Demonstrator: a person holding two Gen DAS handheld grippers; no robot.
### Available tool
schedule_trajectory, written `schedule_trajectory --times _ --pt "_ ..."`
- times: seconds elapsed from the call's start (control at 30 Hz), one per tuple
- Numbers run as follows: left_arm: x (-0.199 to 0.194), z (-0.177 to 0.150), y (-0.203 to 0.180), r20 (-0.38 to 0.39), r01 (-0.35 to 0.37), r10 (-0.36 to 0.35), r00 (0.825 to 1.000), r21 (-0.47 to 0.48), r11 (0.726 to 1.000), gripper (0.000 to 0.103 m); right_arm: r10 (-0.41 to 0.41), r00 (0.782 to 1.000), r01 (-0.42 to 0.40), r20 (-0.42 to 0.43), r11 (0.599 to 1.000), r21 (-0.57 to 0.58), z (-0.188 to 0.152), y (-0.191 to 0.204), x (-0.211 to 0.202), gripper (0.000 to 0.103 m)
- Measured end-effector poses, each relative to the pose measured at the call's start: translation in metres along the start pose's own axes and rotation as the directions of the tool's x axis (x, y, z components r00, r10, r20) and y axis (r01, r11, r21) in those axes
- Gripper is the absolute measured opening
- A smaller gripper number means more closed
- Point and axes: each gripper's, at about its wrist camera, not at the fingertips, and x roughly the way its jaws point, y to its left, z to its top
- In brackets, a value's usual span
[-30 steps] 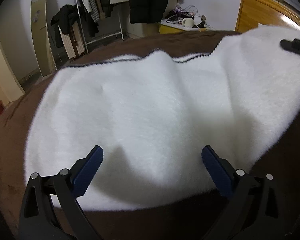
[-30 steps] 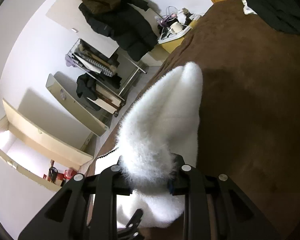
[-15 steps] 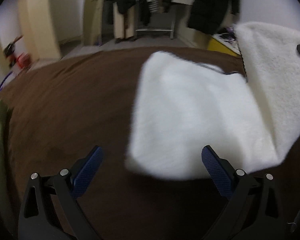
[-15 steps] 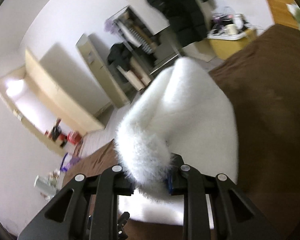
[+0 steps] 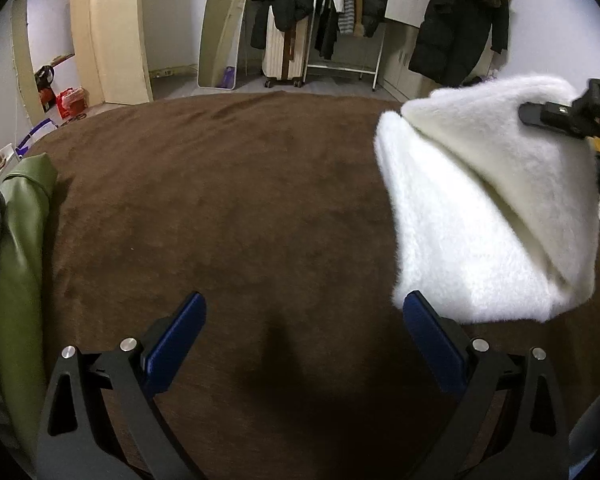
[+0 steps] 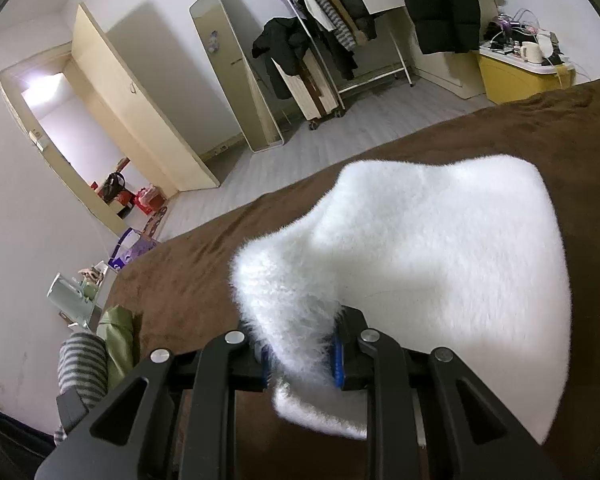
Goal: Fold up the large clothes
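White fleece garment now folded over, right tongs still clamped on its edge, left tongs apart, swung off it.

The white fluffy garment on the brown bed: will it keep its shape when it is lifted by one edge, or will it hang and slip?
The white fluffy garment is probably floppy: it drapes from the right tool, which pinches one bunched edge. It seems thick yet light. The long pile may slide between the pads, so a firm pinch looks wise.

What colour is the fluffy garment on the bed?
White garment on a brown bed cover; right wrist view shows it best.
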Motion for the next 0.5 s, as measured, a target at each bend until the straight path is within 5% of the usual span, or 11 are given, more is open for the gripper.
schedule_trajectory --times 0.5 --pt "-0.003 -0.014 0.042 -0.015 -0.065 0.064 0.998 -0.067 0.996 0.096 0.035 0.978 -0.047 -0.206 0.997 -0.054 -0.05 -0.004 0.07 0.023"
